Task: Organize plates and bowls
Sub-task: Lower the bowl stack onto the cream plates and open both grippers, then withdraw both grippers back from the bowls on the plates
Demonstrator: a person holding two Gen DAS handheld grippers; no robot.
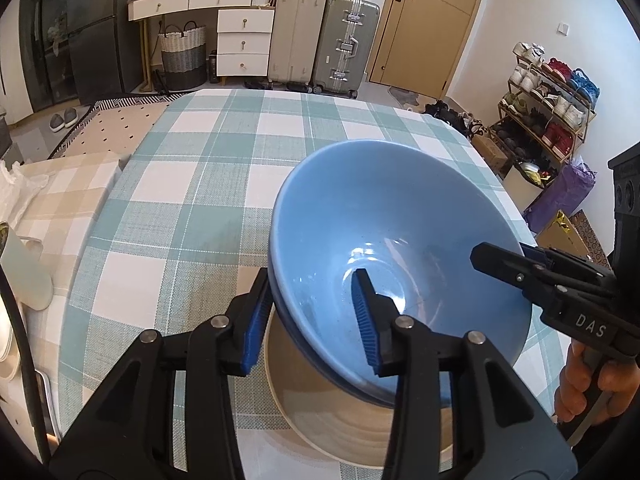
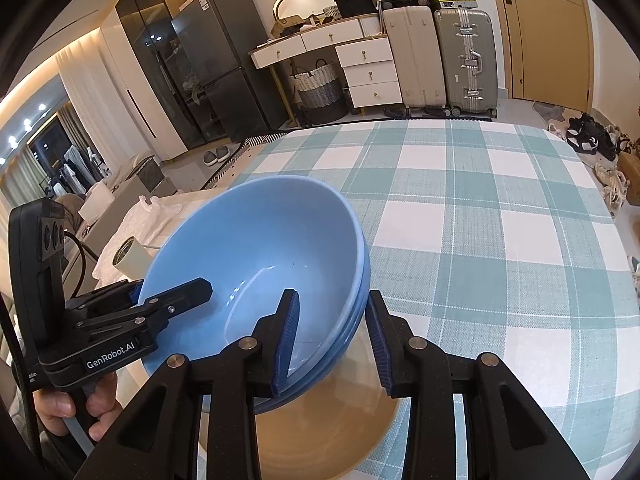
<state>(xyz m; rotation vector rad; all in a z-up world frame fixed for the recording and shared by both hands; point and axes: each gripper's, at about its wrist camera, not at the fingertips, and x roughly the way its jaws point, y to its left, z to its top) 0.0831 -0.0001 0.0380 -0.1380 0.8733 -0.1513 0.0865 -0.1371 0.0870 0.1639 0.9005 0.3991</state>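
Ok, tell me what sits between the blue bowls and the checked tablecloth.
A beige plate lies there: the stacked blue bowls rest on it, and it rests on the tablecloth. Both wrist views show it.

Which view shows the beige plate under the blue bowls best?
The left wrist view: the beige plate shows as a broad arc of ringed surface and rim in front of the blue bowls, between the gripper's arms. The right wrist view shows a smaller patch of the plate, largely blocked by that gripper's arms.
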